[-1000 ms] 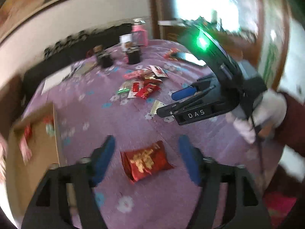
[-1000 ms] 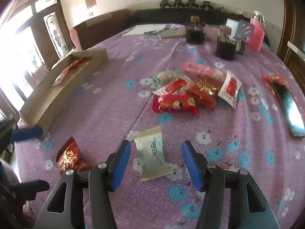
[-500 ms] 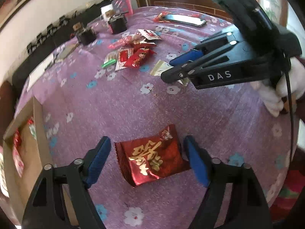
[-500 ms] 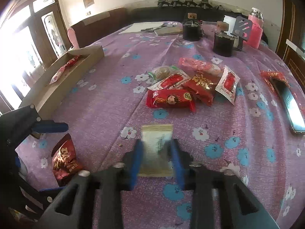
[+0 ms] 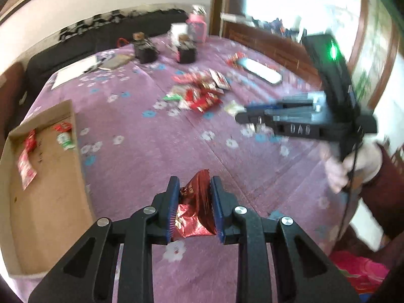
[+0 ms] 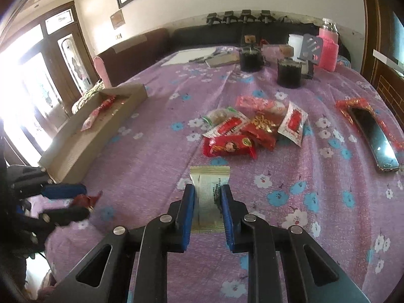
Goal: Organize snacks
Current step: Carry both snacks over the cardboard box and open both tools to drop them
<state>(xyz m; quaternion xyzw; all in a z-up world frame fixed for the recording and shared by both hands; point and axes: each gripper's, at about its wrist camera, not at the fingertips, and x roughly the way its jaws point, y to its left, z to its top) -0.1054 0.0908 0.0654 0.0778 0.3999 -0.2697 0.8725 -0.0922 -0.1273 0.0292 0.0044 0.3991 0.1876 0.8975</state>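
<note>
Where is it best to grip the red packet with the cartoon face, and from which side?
Grip the red packet with the cartoon face across its short width at the middle, coming from above and the near side. It lies flat, its long side crosswise, the near edge free; other snacks crowd behind it.

left gripper – jaws clamped, tilted down | right gripper – jaws just closed, tilted down

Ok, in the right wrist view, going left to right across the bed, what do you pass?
left gripper → cardboard box → pale packet in the right gripper → pile of red snack packets → phone
</note>
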